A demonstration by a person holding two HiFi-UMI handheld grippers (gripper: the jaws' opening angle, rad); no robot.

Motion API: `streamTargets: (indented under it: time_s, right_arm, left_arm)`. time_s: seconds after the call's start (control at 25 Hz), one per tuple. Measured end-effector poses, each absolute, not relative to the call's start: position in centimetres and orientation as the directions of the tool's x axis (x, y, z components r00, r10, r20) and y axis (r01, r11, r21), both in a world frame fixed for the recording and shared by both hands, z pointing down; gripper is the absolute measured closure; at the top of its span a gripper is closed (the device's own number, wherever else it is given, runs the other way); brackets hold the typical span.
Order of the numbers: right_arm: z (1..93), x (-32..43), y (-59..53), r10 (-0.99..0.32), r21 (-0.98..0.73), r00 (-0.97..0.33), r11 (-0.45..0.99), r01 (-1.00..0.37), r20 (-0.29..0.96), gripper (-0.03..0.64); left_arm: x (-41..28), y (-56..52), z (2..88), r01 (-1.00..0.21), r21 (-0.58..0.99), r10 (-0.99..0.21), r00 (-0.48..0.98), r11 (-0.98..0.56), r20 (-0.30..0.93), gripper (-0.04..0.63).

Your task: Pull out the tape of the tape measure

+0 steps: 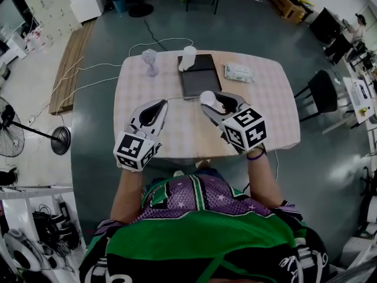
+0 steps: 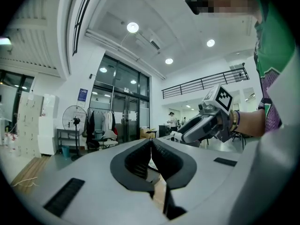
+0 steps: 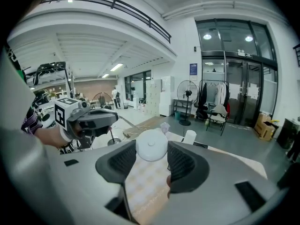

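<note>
A round white tape measure (image 1: 206, 96) sits between the jaws of my right gripper (image 1: 208, 101), low over the table (image 1: 177, 131). In the right gripper view both pads press on its case (image 3: 151, 143). A thin strip of tape (image 1: 184, 98) runs from the case leftward to the tips of my left gripper (image 1: 164, 103). The left gripper is shut, its jaws (image 2: 151, 146) meeting on the tape's end, and little of the tape shows between them. Each gripper appears in the other's view: the right gripper (image 2: 177, 136) and the left gripper (image 3: 110, 117).
Behind the grippers on the checked tablecloth lie a black tablet (image 1: 198, 74), a white cup (image 1: 188, 57), a clear stemmed glass (image 1: 149, 61) and a tissue packet (image 1: 238, 72). A black chair (image 1: 323, 92) stands to the table's right. A floor fan (image 1: 9, 133) stands far left.
</note>
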State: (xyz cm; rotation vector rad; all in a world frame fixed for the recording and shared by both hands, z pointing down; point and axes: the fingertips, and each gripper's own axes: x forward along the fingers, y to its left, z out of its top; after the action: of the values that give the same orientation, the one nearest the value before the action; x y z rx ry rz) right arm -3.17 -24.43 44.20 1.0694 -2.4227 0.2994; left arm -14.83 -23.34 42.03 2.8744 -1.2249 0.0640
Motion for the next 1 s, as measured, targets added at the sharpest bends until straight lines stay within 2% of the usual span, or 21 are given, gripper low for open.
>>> streamTargets:
  time_s: [0.72, 1.0]
  right_arm:
    - [44.4, 1.1, -25.9, -0.709, 0.003, -0.484, 0.565, -0.825, 0.512, 0.399]
    - [44.7, 2.3, -26.2, -0.726, 0.004, -0.459, 0.536, -0.844, 0.512, 0.399]
  left_arm:
    - [-19.7, -24.4, 41.9, -0.792, 0.063, -0.793, 0.609, -0.607, 0.024, 0.569]
    - [-19.2, -24.7, 42.1, -0.794, 0.057, -0.794, 0.607, -0.605, 0.026, 0.569]
